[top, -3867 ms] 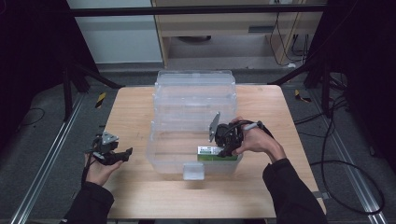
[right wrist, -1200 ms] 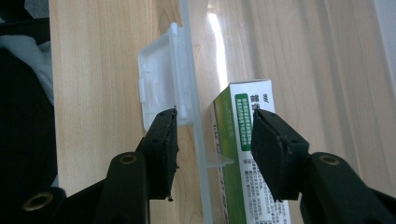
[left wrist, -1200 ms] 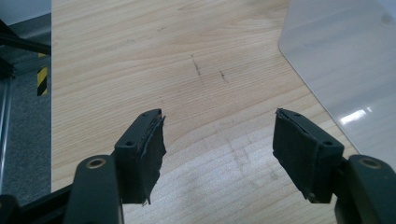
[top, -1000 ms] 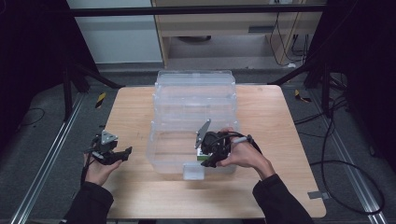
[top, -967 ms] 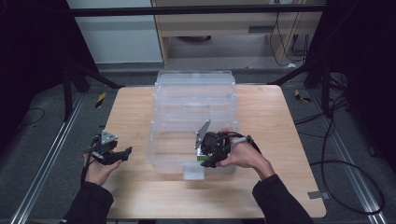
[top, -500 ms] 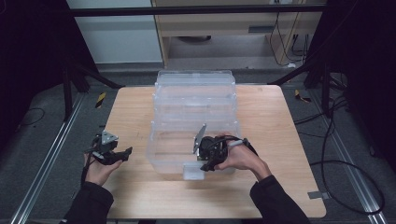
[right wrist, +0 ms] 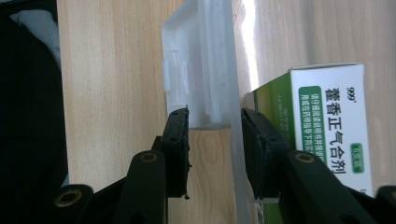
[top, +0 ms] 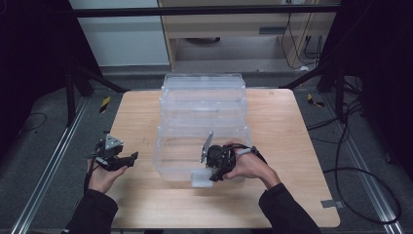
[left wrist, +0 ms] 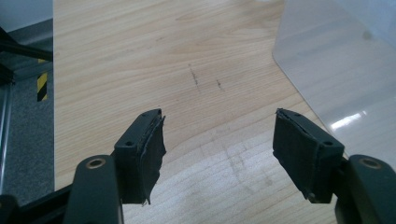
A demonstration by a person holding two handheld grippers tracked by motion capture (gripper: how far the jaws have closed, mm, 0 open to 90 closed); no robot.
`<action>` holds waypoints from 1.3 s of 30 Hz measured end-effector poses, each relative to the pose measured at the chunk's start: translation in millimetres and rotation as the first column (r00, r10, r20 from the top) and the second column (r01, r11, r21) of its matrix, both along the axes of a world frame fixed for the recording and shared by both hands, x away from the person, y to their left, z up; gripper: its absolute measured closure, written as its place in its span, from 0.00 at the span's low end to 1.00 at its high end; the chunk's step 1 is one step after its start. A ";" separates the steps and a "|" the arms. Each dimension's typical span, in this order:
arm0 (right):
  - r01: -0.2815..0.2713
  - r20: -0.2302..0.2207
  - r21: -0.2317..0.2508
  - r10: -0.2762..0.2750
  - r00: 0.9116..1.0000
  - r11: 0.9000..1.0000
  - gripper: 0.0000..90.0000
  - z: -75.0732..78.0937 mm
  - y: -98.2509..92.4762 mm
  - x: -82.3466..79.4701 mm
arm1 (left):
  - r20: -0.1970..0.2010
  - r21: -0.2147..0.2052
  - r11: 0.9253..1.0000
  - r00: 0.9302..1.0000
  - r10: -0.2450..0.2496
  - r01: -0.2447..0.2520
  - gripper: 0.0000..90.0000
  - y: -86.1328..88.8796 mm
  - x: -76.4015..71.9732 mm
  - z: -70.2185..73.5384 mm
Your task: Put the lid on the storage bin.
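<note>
At the near edge of the counter [top: 146, 204], two sleeved forearms come in from below. The left tool [left wrist: 219, 140] rests in the left hand at the counter's left side, its jaws wide apart with bare wood between them, a corner of the clear bin just off to one side.

The right tool [right wrist: 215, 135] sits at the front wall of the clear plastic bin [top: 180, 161]. Its jaws straddle the white latch tab [right wrist: 198, 70] on that wall: one pad outside, the other inside against the thin wall. The jaws have just been closing on the tab; the pads look pressed to it, though a sliver of gap on the outer side is hard to rule out.

Inside the bin, just behind the inner jaw, lies a green-and-white medicine box [right wrist: 327, 126] flat on the bottom, near the front wall. The bin's front compartment holds that box; farther back its walls step up toward the far edge, and I cannot tell what lies there.

Compared with a few seconds ago, the right hand has come from the bin's right front corner toward the middle of the front wall. The left hand has stayed put.
</note>
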State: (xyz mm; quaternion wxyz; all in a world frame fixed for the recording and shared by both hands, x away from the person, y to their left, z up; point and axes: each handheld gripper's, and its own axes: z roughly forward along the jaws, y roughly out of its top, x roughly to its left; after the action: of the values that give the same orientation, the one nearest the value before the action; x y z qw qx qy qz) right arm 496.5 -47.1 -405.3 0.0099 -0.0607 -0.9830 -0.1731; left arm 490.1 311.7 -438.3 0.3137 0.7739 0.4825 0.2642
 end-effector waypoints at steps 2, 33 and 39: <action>0.004 -0.010 0.002 -0.004 1.000 1.000 0.71 -0.2 -0.4 0.9 | 0.008 -0.001 1.000 1.000 -0.004 0.004 0.37 -0.6 -0.3 3.4; 0.000 -0.020 -0.008 0.000 1.000 1.000 0.71 0.0 0.5 2.0 | 0.135 0.052 0.959 0.949 -0.284 0.279 0.37 -55.7 35.2 106.9; 0.002 -0.021 -0.011 -0.002 1.000 1.000 0.71 -0.1 0.5 2.1 | 0.151 0.073 0.931 0.919 -0.365 0.358 0.38 -65.5 48.4 126.8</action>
State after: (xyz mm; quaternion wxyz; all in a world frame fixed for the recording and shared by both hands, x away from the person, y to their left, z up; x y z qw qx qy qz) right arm 498.7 -46.5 -405.4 0.0199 -0.0637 -0.9836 -0.1673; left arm 538.6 246.2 -311.5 0.3781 0.8324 0.2984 0.2742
